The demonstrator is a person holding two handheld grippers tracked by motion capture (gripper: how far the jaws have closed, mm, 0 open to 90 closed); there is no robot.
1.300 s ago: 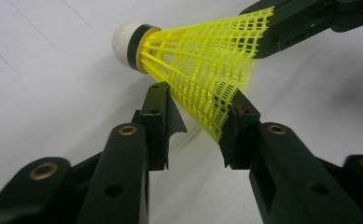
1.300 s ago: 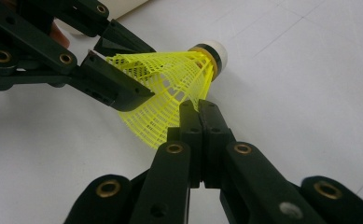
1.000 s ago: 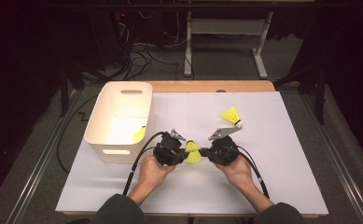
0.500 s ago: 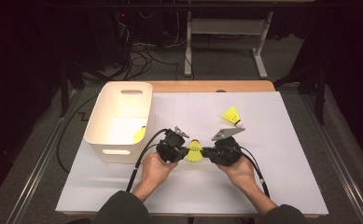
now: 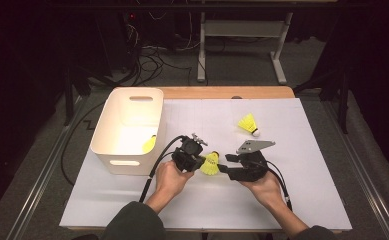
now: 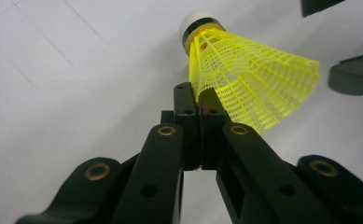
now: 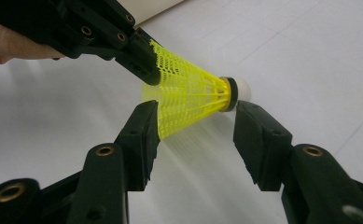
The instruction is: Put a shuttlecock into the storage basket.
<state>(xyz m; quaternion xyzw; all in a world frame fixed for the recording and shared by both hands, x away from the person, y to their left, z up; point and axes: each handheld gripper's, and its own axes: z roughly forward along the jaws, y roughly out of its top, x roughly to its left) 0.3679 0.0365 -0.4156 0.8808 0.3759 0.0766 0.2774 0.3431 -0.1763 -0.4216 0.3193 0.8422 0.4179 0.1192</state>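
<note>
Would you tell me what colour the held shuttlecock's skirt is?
Bright yellow mesh on the shuttlecock, clearest in the left gripper view.

I see a worktop [image 5: 302,200] covered by a white sheet with faint grid lines; a strip of bare wood shows along its far edge. On the left side sits a cream bin [image 5: 113,150] with handle slots, touching the sheet's left part. A yellow shuttlecock [image 5: 248,124] lies on its side at far right, cork toward the near right, well apart from the bin. A small dark spot [image 5: 237,97] sits on the wood strip at the far edge; I can't tell what it is. The near right part of the sheet is bare white.
</note>
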